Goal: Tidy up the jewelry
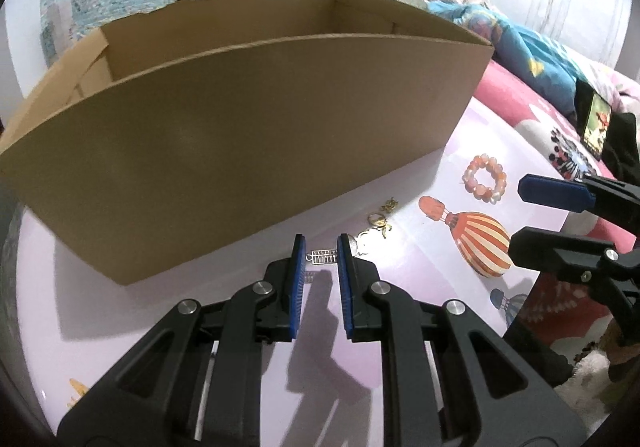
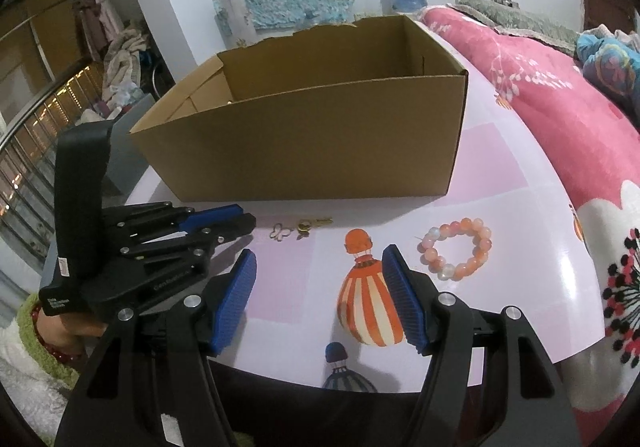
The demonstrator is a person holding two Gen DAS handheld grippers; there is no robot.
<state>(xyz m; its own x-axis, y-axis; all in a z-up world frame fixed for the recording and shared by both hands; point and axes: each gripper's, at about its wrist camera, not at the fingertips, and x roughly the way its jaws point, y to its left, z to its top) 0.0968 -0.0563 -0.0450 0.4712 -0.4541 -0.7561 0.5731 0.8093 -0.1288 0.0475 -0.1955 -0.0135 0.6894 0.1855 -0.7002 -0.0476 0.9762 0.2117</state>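
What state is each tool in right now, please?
Left tool: closed on a small silver charm.
Right tool: open, empty.

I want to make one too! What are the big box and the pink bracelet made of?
The box looks like plain brown cardboard: matte, with folded flaps and a ragged torn back edge. The bracelet is a ring of round pink, orange and whitish beads, glossy with small highlights, so polished stone or glass, maybe plastic; the look cannot settle which.

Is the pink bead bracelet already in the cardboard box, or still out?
Out. The bead bracelet lies on the bedsheet in front of the cardboard box.
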